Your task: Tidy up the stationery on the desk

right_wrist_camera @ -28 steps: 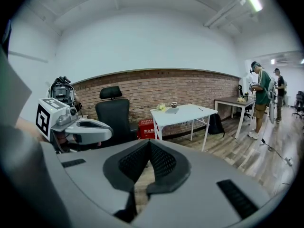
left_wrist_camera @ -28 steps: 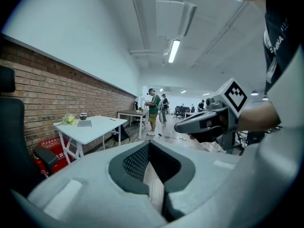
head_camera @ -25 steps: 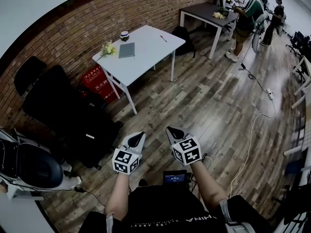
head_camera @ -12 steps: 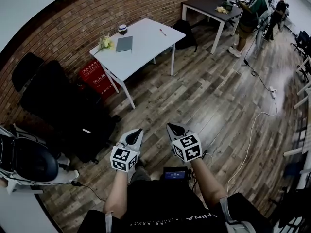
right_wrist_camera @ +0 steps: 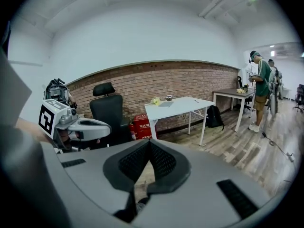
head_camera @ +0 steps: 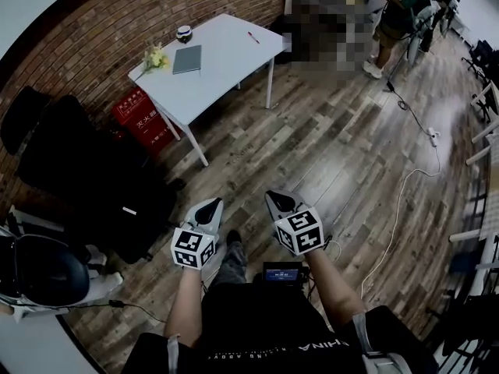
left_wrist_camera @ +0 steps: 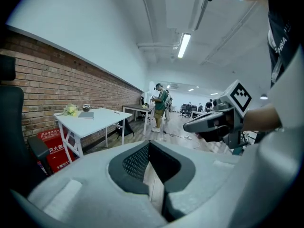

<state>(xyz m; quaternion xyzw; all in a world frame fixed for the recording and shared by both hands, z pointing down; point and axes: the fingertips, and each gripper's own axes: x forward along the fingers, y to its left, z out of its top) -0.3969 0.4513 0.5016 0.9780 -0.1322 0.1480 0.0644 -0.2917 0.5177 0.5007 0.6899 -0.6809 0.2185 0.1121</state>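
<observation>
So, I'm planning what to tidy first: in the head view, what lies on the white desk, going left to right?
Yellow flowers → grey notebook → red pen.

Both forearms reach forward side by side, left tongs (head_camera: 206,210) and right tongs (head_camera: 278,204) closed and empty.

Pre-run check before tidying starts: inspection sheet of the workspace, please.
Surface: white rectangular desk by brick wall, well ahead of both claws.
Job's things: flat grey notebook and thin red pen on desk.
Clutter: pale yellow bunch, small dark round object on desk.
Grippers: left claw and right claw shut, empty.
Cables: white cable across wooden floor.
Surroundings: black office chair, red box by desk leg, person in green shirt.
</observation>
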